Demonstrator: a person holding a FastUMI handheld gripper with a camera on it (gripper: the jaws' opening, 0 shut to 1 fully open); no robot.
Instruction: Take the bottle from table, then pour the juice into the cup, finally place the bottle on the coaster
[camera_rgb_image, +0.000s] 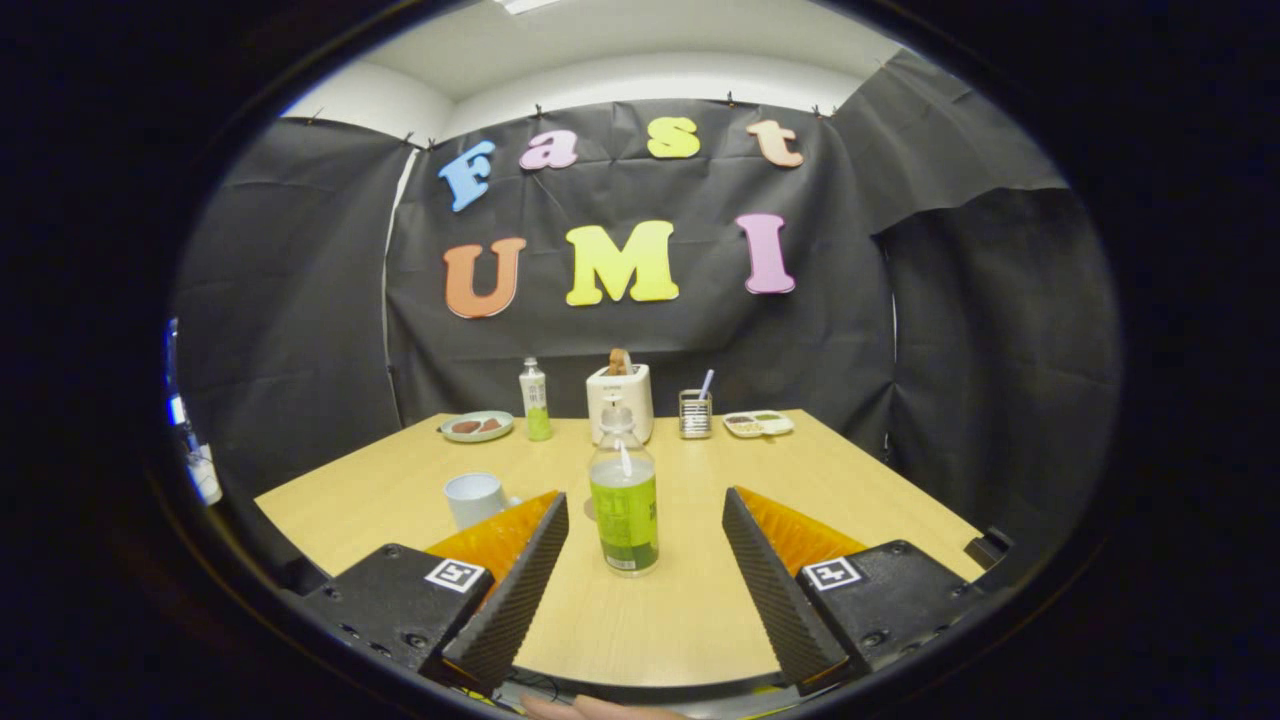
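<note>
A clear bottle (624, 495) with a green label and green juice stands upright on the wooden table (700, 610), just ahead of my fingers and roughly centred between them. My gripper (645, 500) is open, its fingers wide apart on either side of the bottle and not touching it. A white cup (474, 498) stands to the left of the bottle, just beyond the left finger (515, 580). A small round edge, maybe the coaster (589, 509), peeks out behind the bottle on its left; I cannot tell for sure.
Along the table's far edge stand a plate with food (477, 426), a second slim green bottle (535, 401), a white toaster with bread (620, 397), a metal holder (695, 412) and a divided tray (758, 423). Black cloth walls close the booth.
</note>
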